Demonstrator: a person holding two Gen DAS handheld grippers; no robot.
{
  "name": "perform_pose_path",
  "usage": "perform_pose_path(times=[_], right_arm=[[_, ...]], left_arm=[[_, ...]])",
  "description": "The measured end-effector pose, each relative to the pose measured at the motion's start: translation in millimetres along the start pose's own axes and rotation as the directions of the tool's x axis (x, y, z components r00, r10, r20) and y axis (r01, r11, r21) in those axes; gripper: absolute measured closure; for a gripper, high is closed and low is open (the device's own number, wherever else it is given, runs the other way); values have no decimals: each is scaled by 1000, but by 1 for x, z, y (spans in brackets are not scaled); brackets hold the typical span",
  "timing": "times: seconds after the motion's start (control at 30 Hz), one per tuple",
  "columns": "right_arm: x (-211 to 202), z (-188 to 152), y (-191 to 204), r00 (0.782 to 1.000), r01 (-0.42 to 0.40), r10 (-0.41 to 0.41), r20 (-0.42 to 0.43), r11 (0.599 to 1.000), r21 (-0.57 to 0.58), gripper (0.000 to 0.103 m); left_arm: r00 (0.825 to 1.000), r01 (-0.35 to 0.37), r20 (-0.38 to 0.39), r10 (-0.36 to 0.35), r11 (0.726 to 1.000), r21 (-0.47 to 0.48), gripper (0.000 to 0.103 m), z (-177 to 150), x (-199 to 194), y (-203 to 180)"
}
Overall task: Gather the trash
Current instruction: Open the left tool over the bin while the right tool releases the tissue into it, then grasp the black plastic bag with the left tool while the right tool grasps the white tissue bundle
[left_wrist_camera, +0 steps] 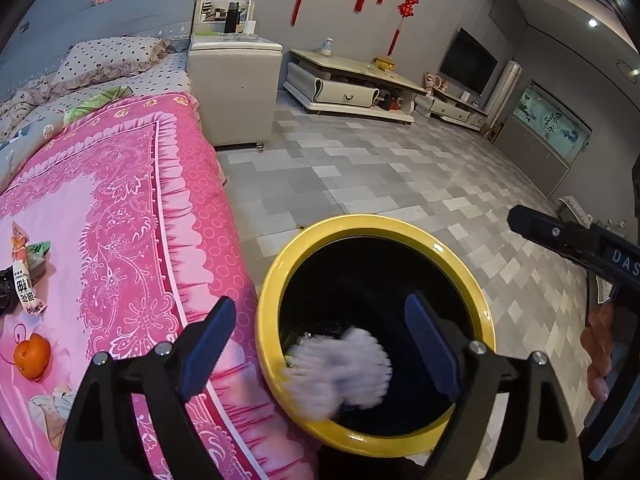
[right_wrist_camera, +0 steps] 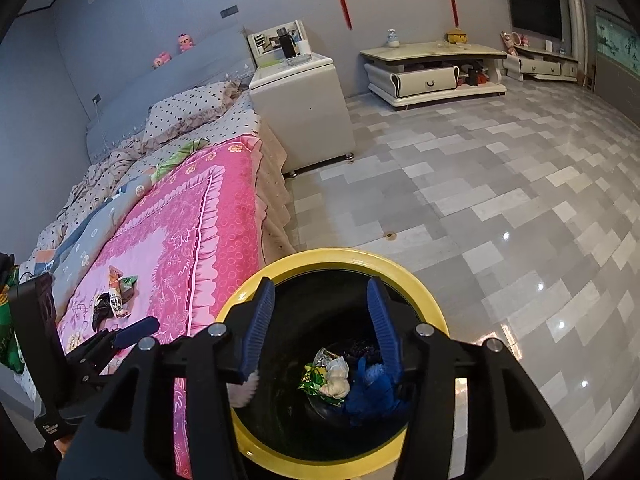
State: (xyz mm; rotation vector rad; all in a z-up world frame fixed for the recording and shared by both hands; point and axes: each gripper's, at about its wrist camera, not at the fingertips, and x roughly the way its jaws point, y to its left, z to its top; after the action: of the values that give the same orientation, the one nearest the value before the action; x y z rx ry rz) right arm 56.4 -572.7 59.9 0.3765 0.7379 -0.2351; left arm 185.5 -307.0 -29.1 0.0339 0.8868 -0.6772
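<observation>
Both grippers are held tilted downward over a yellow-rimmed bin (left_wrist_camera: 280, 280) that stands on the tiled floor (left_wrist_camera: 400, 184) just beside the bed (left_wrist_camera: 132, 208).

The left gripper (left_wrist_camera: 320, 344) is seen with its jaws spread wide and nothing pressed between the pads. A blurred white wad (left_wrist_camera: 340, 372) is seen between and below its fingers, at the near inner wall of the bin, apart from both pads.

The right gripper (right_wrist_camera: 320, 328) is held over the bin's mouth with its jaws parted and no item clamped. A white smear shows at the tip of its left finger (right_wrist_camera: 256, 336); what it is cannot be told. Below its fingertips, on the bin's bottom, green wrappers (right_wrist_camera: 316, 380), a pale crumpled piece (right_wrist_camera: 336, 378) and a blue item (right_wrist_camera: 372, 392) are seen.

To the left of both grippers, more snack wrappers (left_wrist_camera: 24, 272) and an orange (left_wrist_camera: 32, 356) lie on the pink bedspread.
</observation>
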Motion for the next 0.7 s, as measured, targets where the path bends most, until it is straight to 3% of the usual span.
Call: perform_pose_path(times=[0.2, 0.4, 0.7], right_arm=[[-14, -8, 13, 1000, -16, 17, 17, 1000, -23, 49], [-30, -11, 53, 997, -64, 68, 44, 994, -89, 46], [-41, -19, 133, 986, -150, 161, 37, 968, -202, 38]], left_arm=[[998, -56, 26, 56, 998, -15, 16, -1, -16, 25], [990, -123, 68, 126, 992, -40, 15, 0, -45, 62], [958, -251, 107, 265, 960, -127, 14, -2, -94, 145]])
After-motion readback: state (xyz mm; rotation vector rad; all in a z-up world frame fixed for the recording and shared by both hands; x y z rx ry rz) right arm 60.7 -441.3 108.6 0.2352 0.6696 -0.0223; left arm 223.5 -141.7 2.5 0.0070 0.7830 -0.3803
